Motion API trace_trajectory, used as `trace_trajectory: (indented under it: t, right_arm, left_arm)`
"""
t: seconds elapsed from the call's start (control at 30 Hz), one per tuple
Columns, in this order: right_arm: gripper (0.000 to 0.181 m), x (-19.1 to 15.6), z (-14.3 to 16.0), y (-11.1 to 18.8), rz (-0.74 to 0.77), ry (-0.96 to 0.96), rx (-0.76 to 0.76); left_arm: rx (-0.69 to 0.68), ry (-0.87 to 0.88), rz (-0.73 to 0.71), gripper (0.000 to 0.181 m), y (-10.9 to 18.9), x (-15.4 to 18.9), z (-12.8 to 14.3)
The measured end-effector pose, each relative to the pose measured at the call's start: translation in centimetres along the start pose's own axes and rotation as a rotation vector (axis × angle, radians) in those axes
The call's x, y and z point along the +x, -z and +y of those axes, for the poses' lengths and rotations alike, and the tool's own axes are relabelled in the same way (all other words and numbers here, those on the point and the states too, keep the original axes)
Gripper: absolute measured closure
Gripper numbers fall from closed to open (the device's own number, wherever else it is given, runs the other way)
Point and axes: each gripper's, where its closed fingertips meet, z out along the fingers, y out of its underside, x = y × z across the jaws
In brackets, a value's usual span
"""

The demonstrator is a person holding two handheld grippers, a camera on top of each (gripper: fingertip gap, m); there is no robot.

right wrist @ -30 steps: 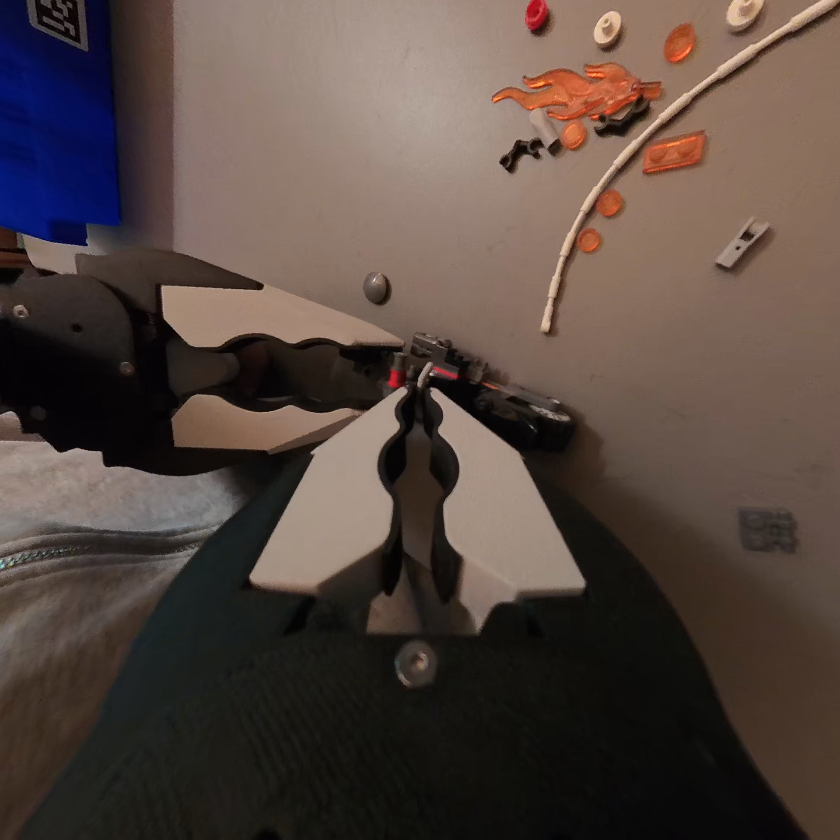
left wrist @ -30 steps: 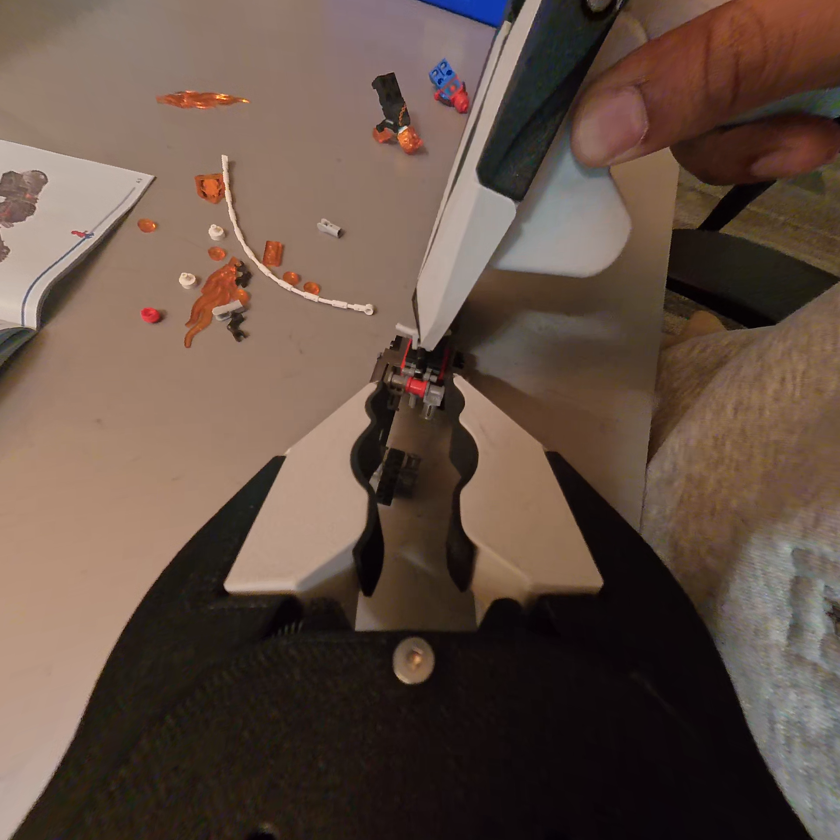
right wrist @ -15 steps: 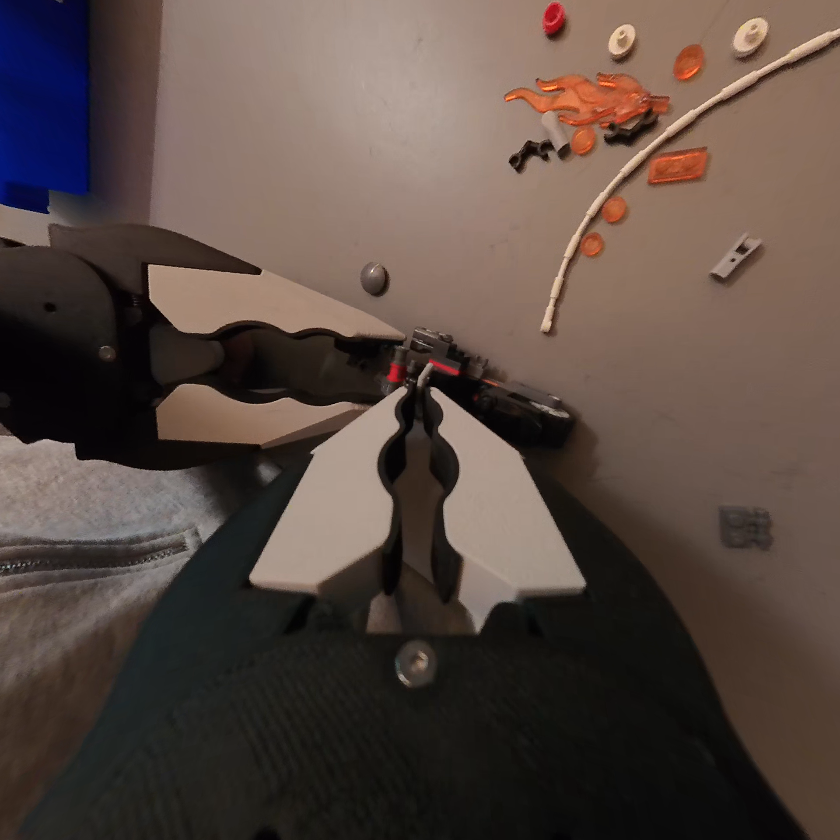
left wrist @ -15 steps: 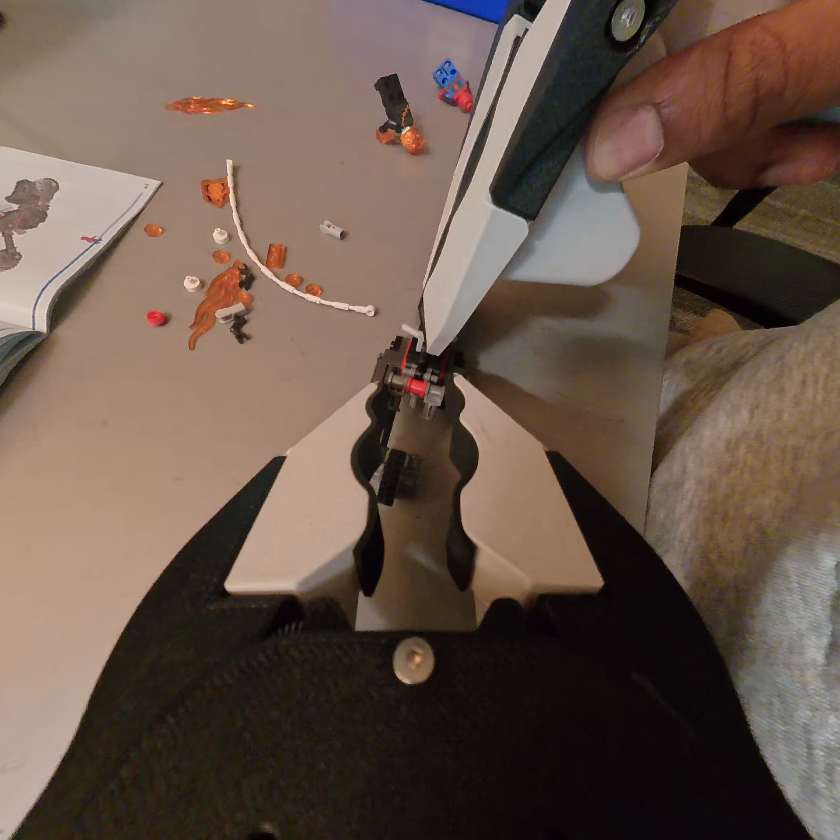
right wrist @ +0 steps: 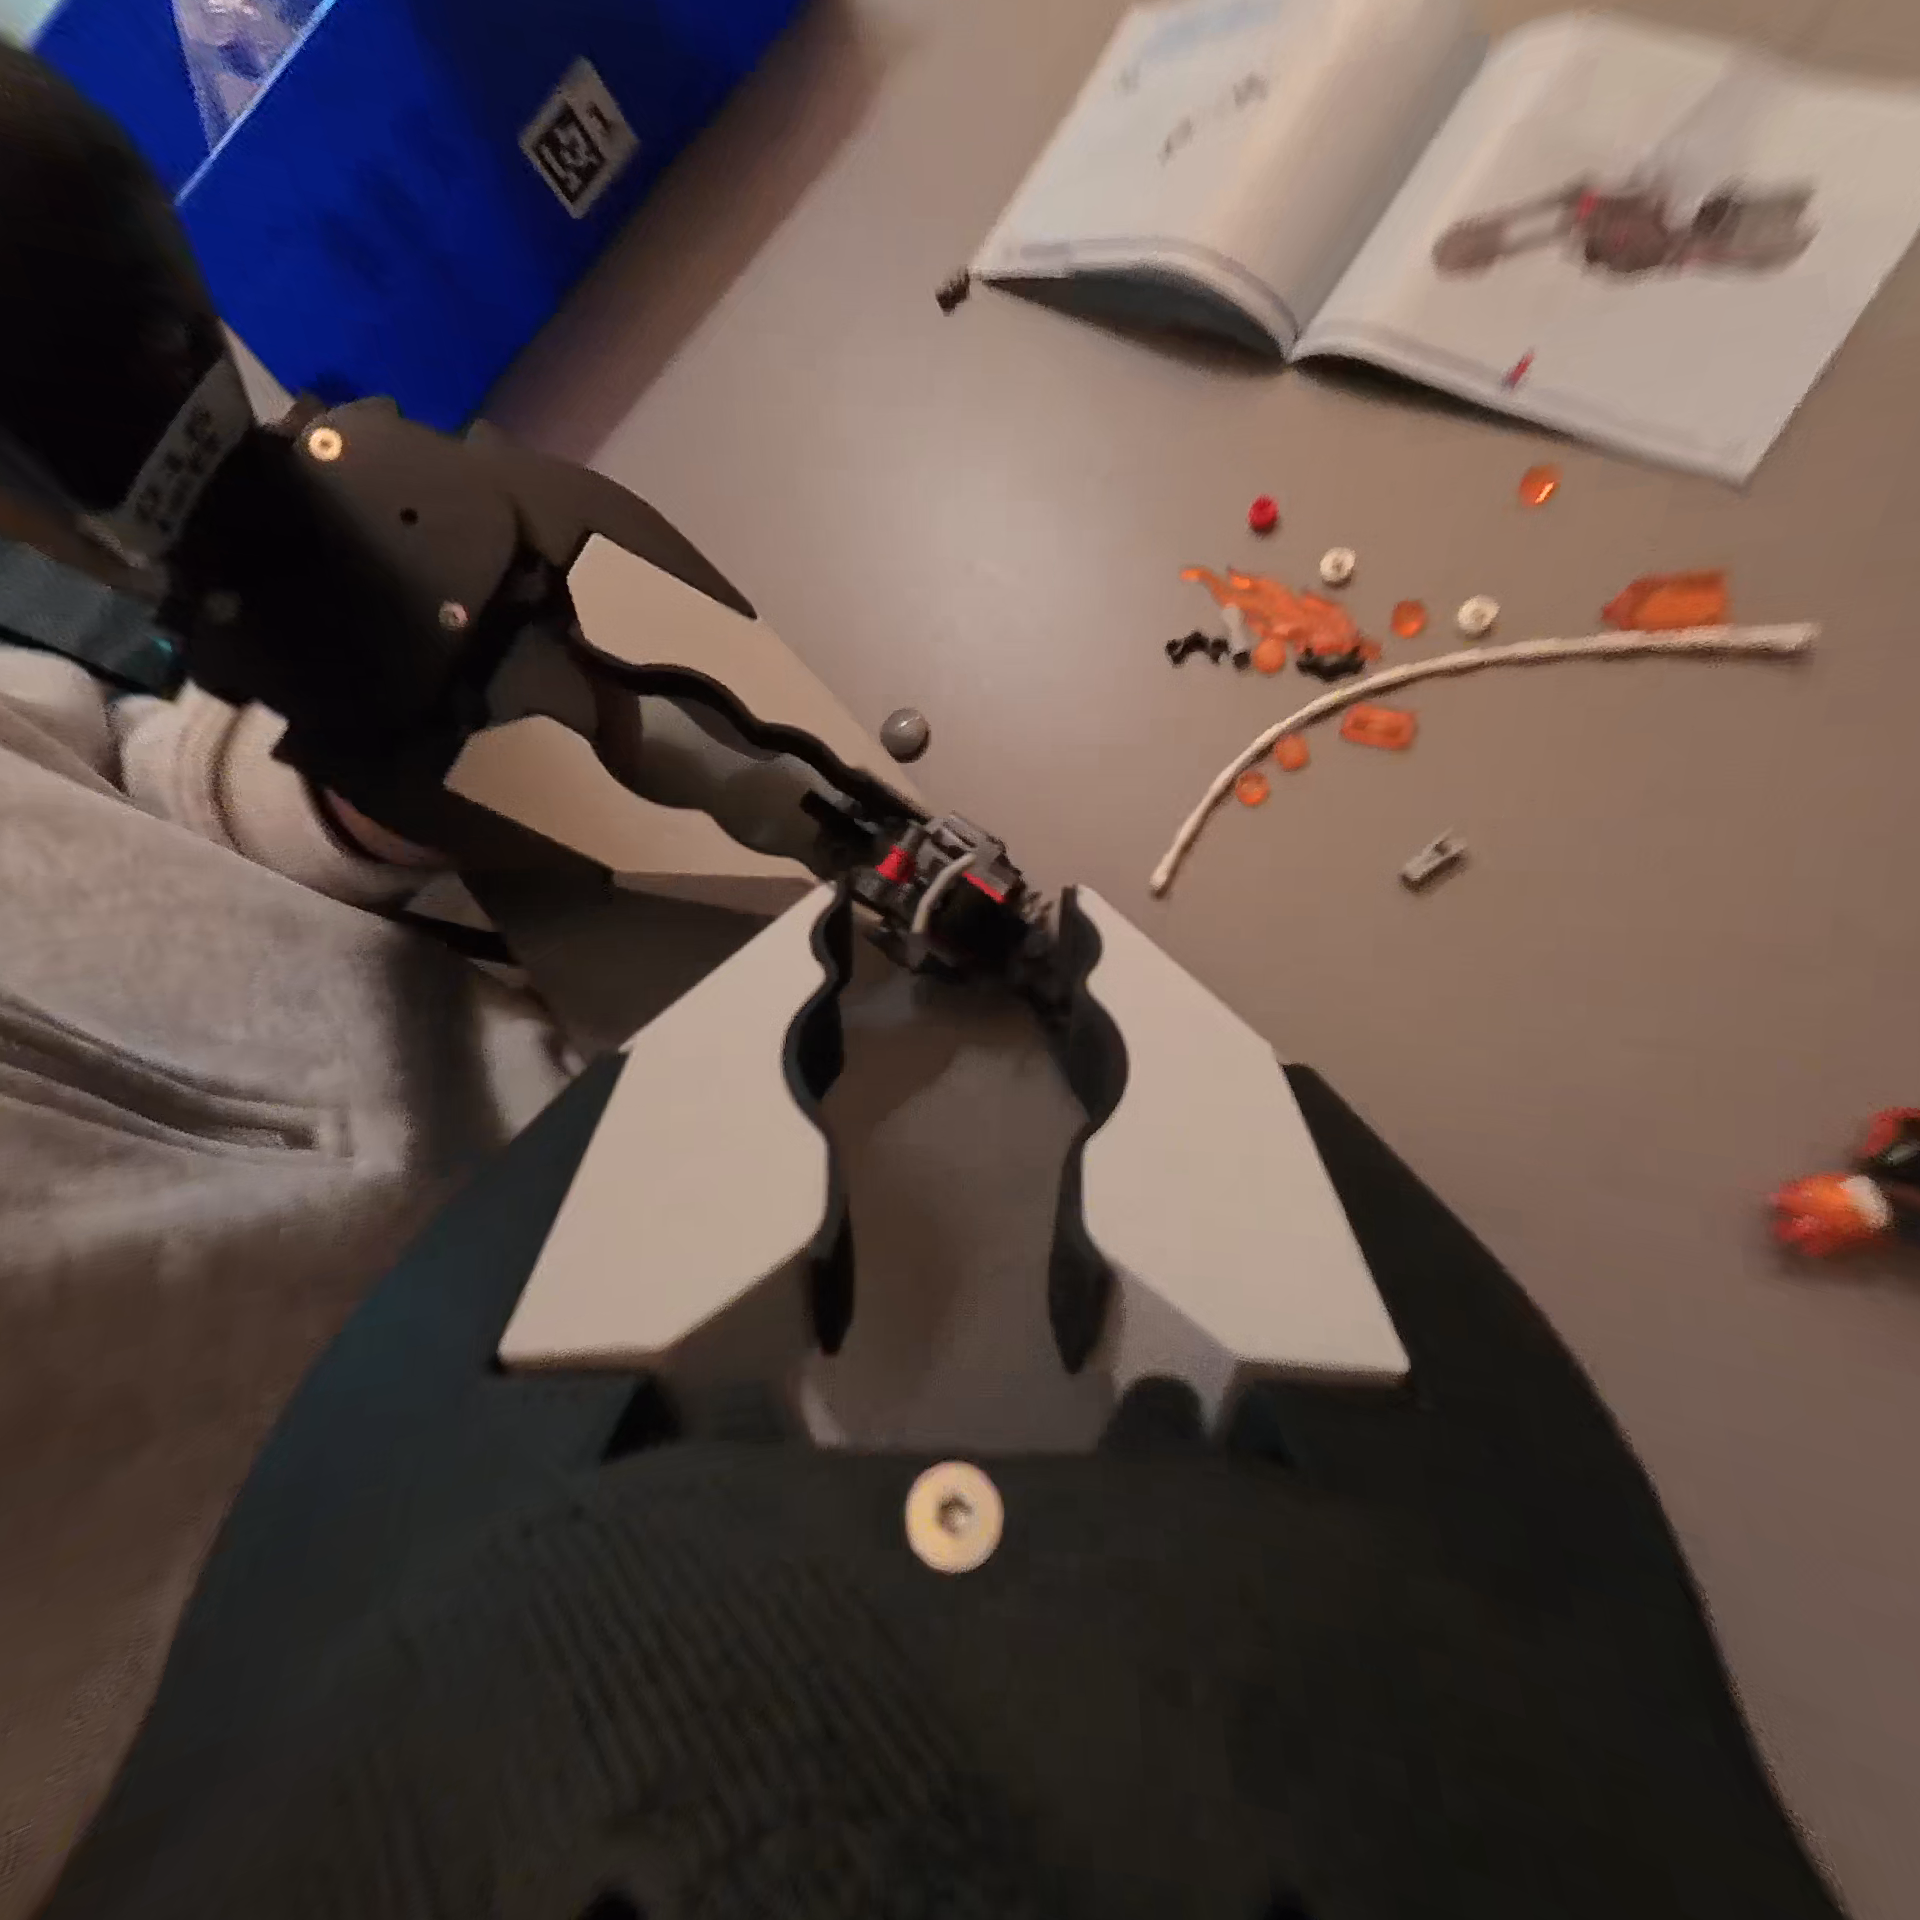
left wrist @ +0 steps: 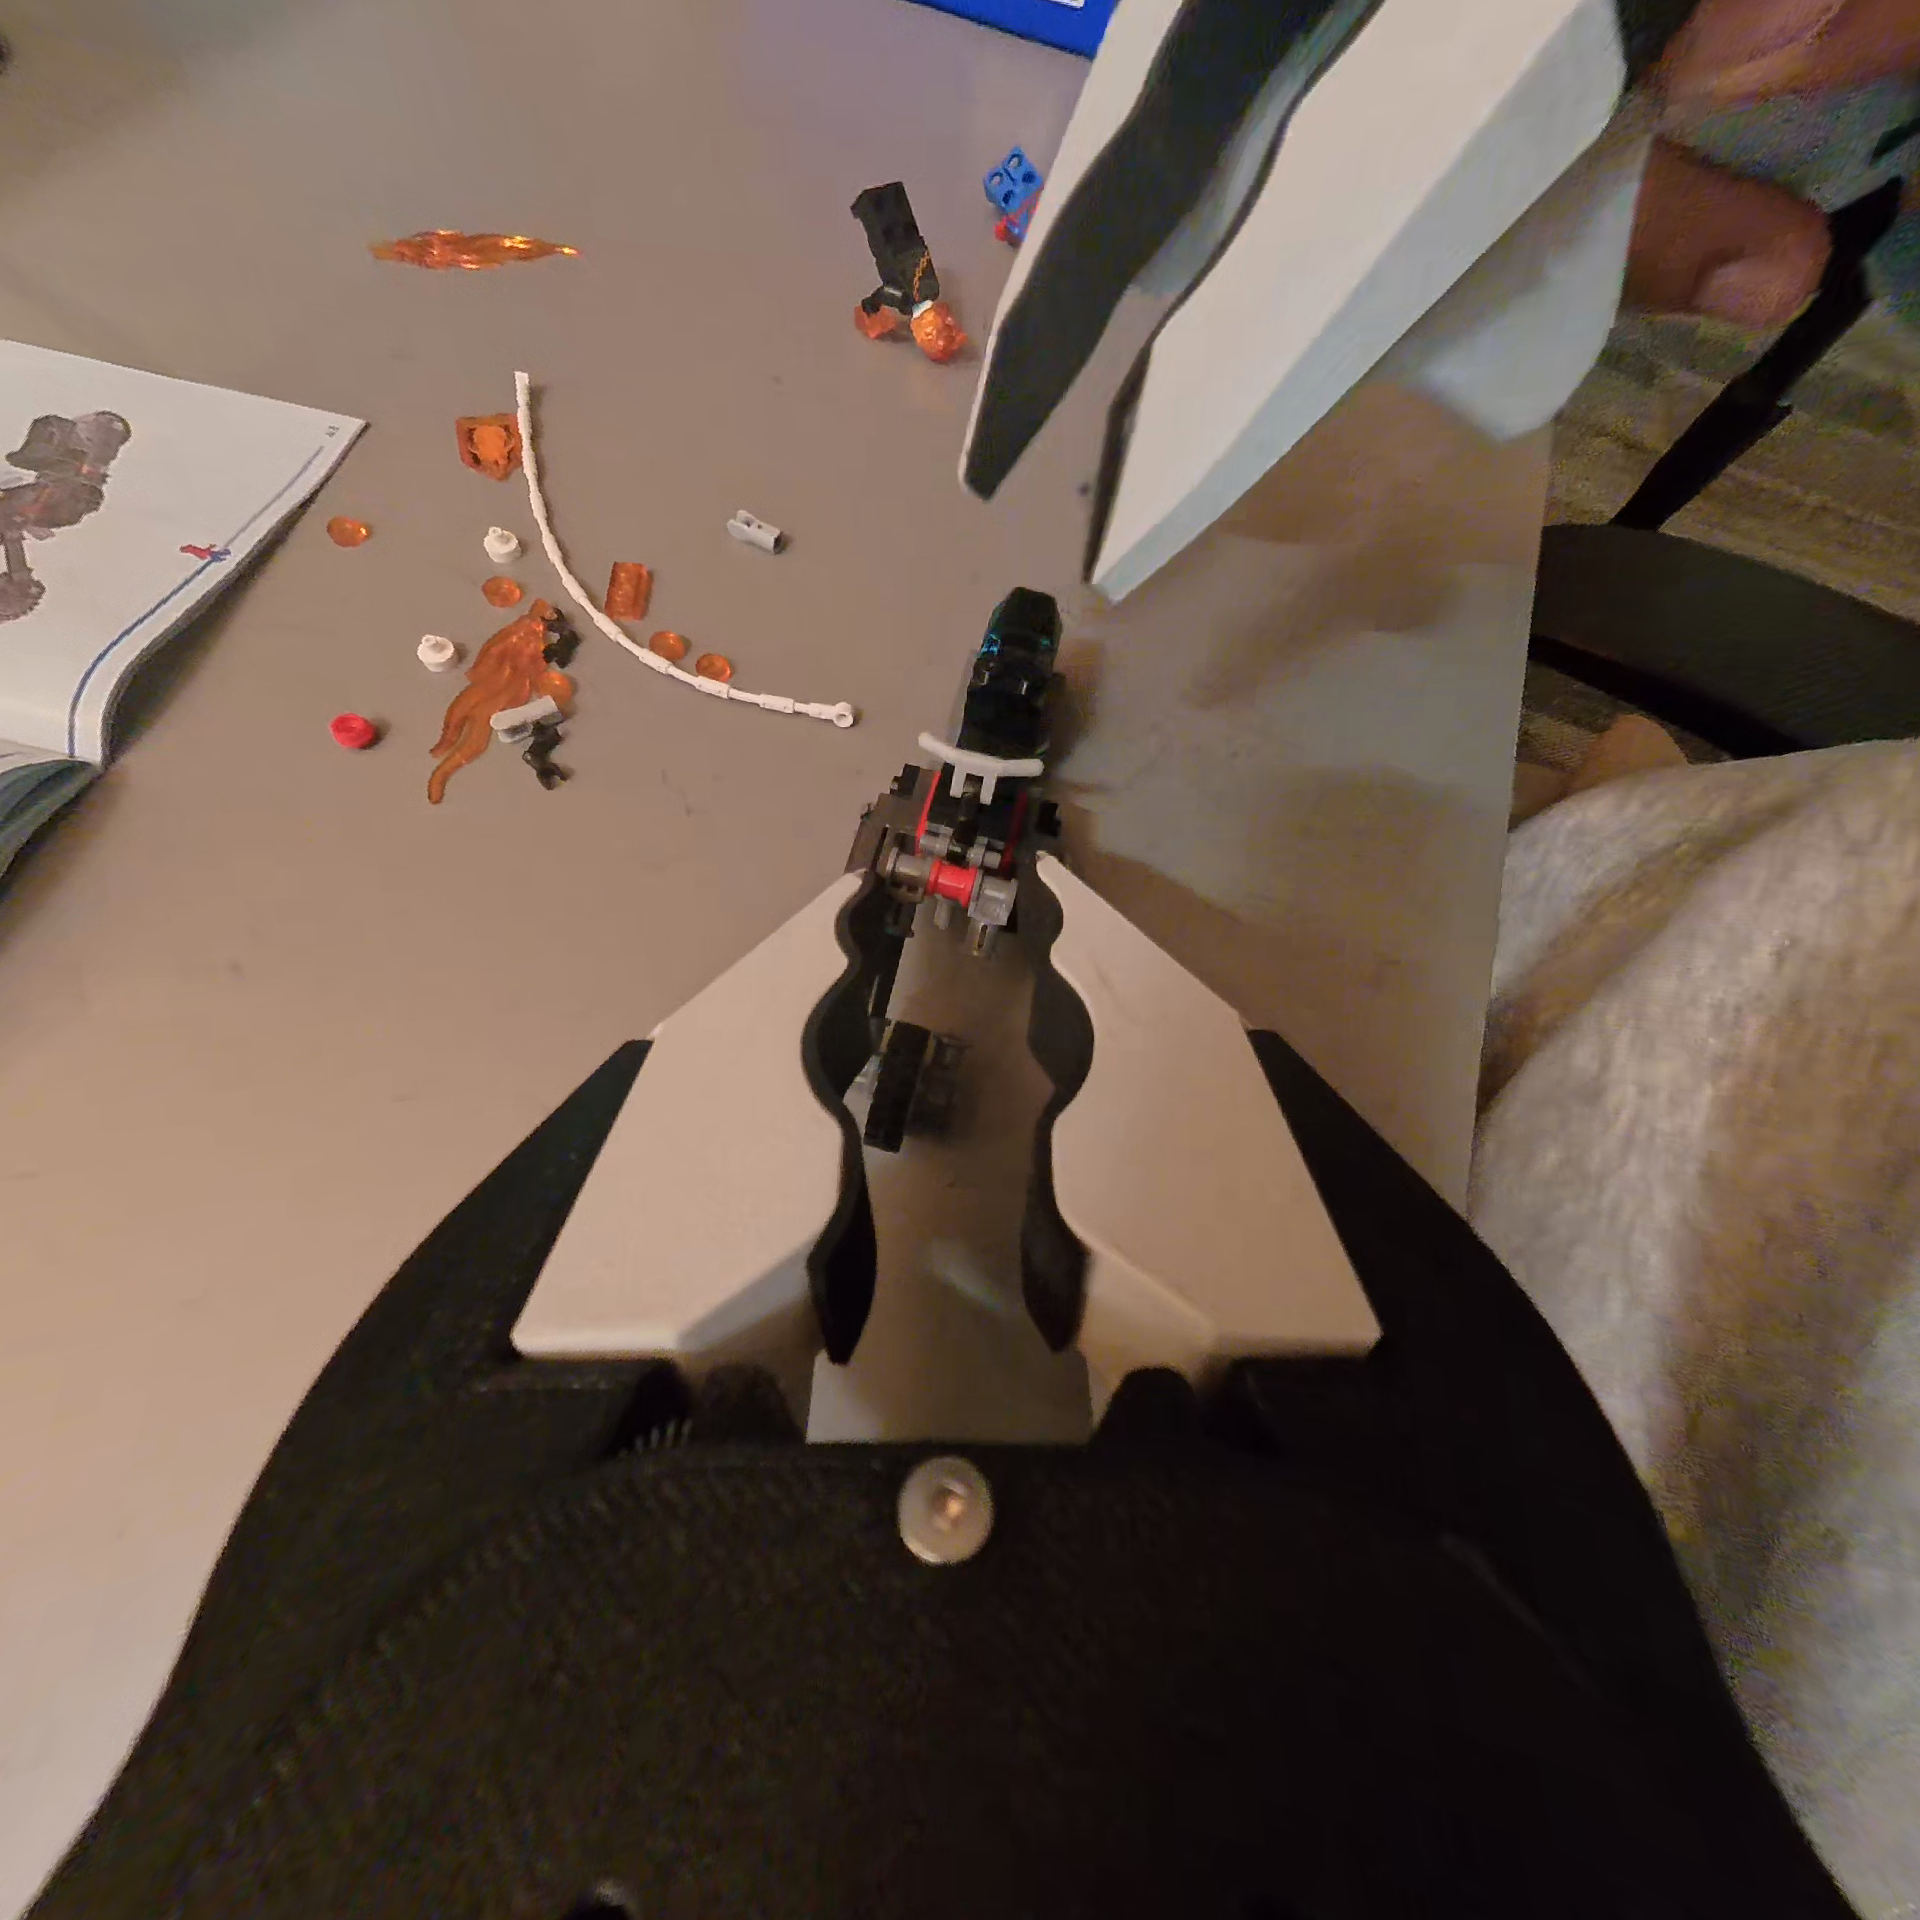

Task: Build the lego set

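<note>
My left gripper (left wrist: 951, 873) is shut on a small black, grey and red lego motorcycle model (left wrist: 971, 831) and holds it at the table's near edge. A white handlebar piece (left wrist: 977, 764) sits on top of the model. My right gripper (left wrist: 1039, 530) is open and empty, and hangs above and beyond the model, apart from it. In the right wrist view the right gripper (right wrist: 954, 914) has its jaws spread, with the model (right wrist: 935, 883) seen just past the tips. The left gripper (right wrist: 852, 821) comes in from the left there.
Loose parts lie on the grey table (left wrist: 312, 1039): an orange flame piece (left wrist: 488, 686), a white flexible rod (left wrist: 623, 623), a minifigure (left wrist: 904, 270), a grey stud (right wrist: 904, 730). An open instruction booklet (right wrist: 1455, 208) and a blue box (right wrist: 416, 187) lie farther off. A person's grey sleeve (left wrist: 1714, 1143) is at the right. Across from one pair of fingers to the other is roughly 6 centimetres. From either gripper's tips it is about 11 centimetres to the white flexible rod (left wrist: 623, 623). Seen from the right wrist view (right wrist: 1333, 721) as well.
My right gripper has opened, let go of the white handlebar piece on the model, and lifted up and away. The left gripper has kept its hold on the model.
</note>
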Motion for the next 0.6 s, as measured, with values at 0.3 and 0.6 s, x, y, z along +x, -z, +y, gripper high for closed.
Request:
trace_trajectory:
  t: [0.3,0.6]
  right_arm:
    - [0.125,0.7,-0.4,0.1,-0.072,0.456,0.307]
    - [0.129,-0.1,-2.3,3.9,-0.135,0.55,0.693]
  left_arm:
    - [0.006,0.038,0.03,0.156,0.0,-0.1,-0.1]
    - [0.095,0.003,-0.017,0.127,0.7,-0.6,-1.3]
